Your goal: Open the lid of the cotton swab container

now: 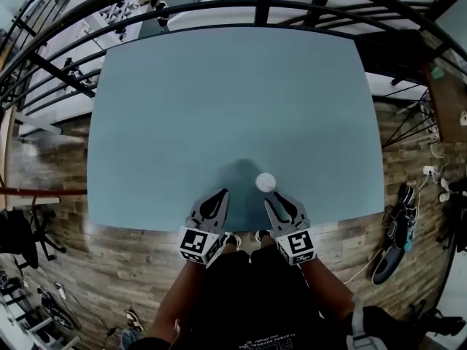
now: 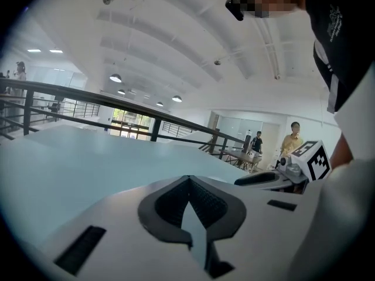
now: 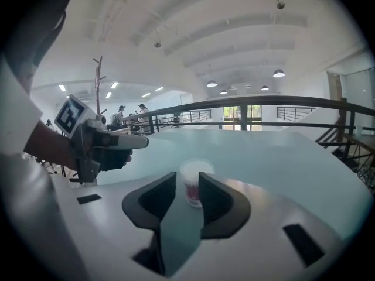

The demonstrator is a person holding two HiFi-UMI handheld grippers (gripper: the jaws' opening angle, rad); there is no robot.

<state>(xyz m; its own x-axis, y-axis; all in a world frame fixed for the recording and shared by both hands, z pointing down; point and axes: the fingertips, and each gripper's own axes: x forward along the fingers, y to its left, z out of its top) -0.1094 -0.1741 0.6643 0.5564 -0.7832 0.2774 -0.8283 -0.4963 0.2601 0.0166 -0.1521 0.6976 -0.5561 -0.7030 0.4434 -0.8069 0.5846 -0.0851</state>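
Fingers [image 3: 221,206] of right gripper [image 1: 271,195] (parted) face cotton swab container [image 3: 195,174].

The table [image 1: 219,108] has a smooth, matt blue-grey top. On it, the cotton swab container [image 1: 265,181] is cloudy translucent plastic with a white lid. At the table's near edge, the left gripper [image 2: 188,180] and right gripper [image 3: 187,177] have matt pale-grey plastic shells and black ribbed pads [image 3: 158,201] (rubbery-looking). Below the table lies a wood-grain plank floor [image 1: 124,254]. Beyond its far edge runs a dark metal railing [image 1: 219,6].
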